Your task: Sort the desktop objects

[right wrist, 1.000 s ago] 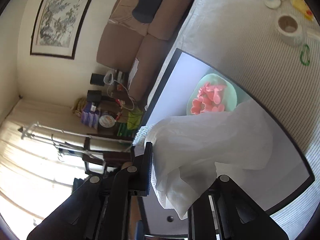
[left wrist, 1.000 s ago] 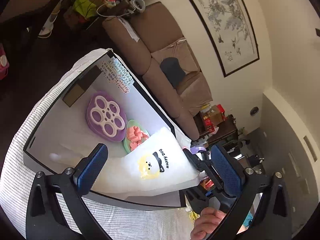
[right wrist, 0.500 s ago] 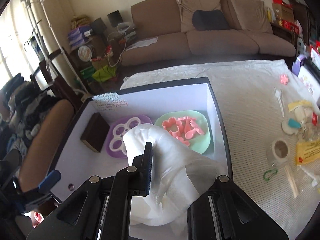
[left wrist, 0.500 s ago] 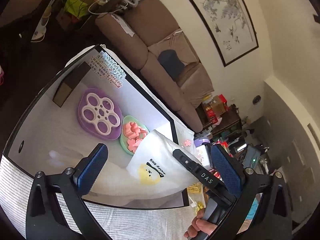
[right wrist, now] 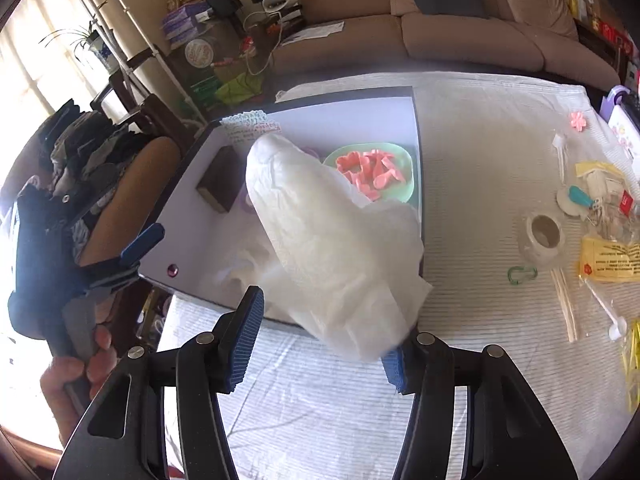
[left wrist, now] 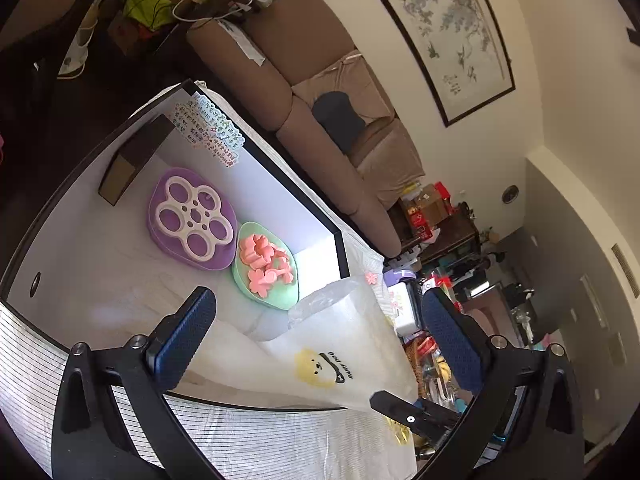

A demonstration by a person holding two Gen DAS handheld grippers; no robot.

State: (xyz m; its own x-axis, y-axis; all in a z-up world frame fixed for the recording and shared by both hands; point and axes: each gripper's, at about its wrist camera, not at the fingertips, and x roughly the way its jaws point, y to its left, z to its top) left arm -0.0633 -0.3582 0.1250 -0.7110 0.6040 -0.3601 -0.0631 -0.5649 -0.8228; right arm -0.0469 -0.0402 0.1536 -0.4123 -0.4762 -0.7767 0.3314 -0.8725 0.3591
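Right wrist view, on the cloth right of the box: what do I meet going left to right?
Green carabiner → white tape roll → wooden sticks → yellow printed packet.

I see hard daylight from the window (right wrist: 48, 68) blowing out the frame left of the white box (right wrist: 360, 120), soft shadows inside it, a hazy smear just beyond it, and fisheye bending at every dark edge.
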